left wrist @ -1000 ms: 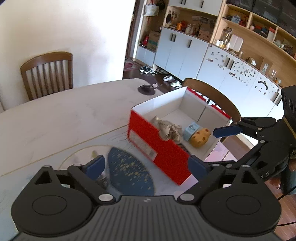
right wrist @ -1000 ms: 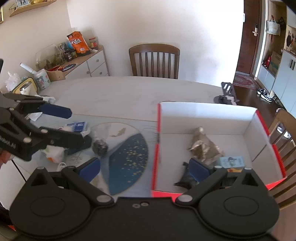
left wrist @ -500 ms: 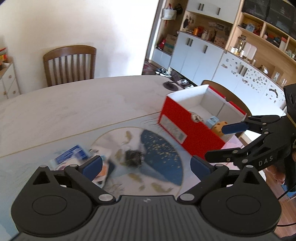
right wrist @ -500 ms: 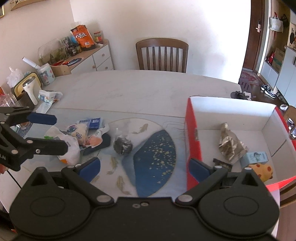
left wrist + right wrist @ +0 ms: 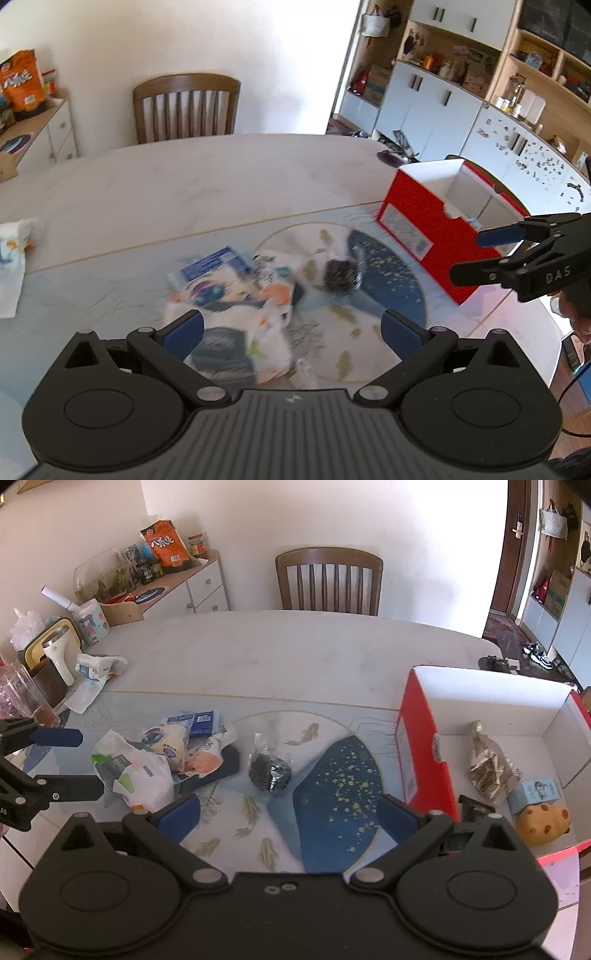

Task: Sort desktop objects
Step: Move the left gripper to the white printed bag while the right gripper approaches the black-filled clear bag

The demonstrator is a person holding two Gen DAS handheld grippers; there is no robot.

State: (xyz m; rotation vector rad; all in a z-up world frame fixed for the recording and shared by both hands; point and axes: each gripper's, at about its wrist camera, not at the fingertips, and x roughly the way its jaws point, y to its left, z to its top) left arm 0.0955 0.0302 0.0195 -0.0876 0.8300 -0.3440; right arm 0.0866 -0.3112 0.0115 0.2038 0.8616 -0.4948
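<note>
A red box with a white inside (image 5: 424, 746) (image 5: 421, 225) stands on the table's right side. It holds a crumpled silver wrapper (image 5: 487, 764), a small blue carton (image 5: 535, 794), a yellow spotted toy (image 5: 546, 823) and a dark item (image 5: 472, 808). A pile of wrappers and a white plastic bag (image 5: 136, 775) (image 5: 236, 317) lies left of centre. A dark ball in clear wrap (image 5: 269, 771) (image 5: 340, 277) lies beside it. My left gripper (image 5: 291, 328) (image 5: 70, 760) is open above the pile. My right gripper (image 5: 288, 812) (image 5: 476, 258) is open, near the box's front.
A round blue and white fish-pattern mat (image 5: 332, 786) lies under the items. A jar, a white dryer and tissue packs (image 5: 55, 661) stand at the table's left end. A wooden chair (image 5: 328, 579) stands at the far side. A sideboard (image 5: 177, 587) is behind.
Both grippers have swung left, away from the box, so the pile of wrappers and the dark ball have come into view. Both stay open and empty.
</note>
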